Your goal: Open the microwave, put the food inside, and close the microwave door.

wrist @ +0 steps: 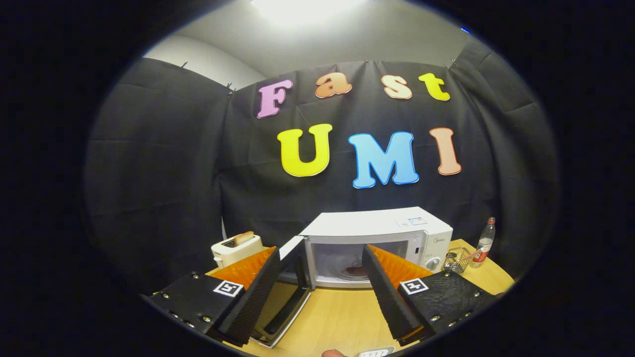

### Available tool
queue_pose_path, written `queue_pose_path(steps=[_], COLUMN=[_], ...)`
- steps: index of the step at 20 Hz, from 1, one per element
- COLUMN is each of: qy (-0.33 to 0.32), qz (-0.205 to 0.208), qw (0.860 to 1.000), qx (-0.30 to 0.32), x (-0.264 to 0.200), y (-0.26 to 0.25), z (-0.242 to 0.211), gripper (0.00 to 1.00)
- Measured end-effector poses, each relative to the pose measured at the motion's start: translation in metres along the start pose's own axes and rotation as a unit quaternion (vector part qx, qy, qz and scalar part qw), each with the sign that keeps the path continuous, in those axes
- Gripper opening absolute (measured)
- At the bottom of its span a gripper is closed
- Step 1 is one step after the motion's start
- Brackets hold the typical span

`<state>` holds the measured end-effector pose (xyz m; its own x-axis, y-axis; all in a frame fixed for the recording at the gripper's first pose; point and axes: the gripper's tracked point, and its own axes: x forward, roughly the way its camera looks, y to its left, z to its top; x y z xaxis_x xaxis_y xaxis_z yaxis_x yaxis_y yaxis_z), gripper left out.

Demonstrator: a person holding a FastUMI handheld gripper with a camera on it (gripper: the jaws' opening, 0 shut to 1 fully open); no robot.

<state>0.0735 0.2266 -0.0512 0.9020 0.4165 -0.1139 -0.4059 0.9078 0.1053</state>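
Hovering over the near part of the bench [342, 317], the hand-held gripper [317, 292] has its fingers spread wide and holds nothing. Its left finger covers part of the open door [287, 292], which swings out toward the near left. Beyond the fingers stands the microwave [382, 238], near the far edge. Inside it lies the food [356, 271], a reddish piece partly hidden by the right finger and hard to make out. A toaster [237, 248] stands left, a wire basket [457, 259] and bottle [486, 243] right.
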Motion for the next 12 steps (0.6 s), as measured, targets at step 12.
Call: queue_pose_path(steps=[12], qy=[0.030], qz=[0.148], qw=[0.988], qx=[0.019], x=[-0.024], y=[0.159], z=[-0.030], gripper=[0.99])
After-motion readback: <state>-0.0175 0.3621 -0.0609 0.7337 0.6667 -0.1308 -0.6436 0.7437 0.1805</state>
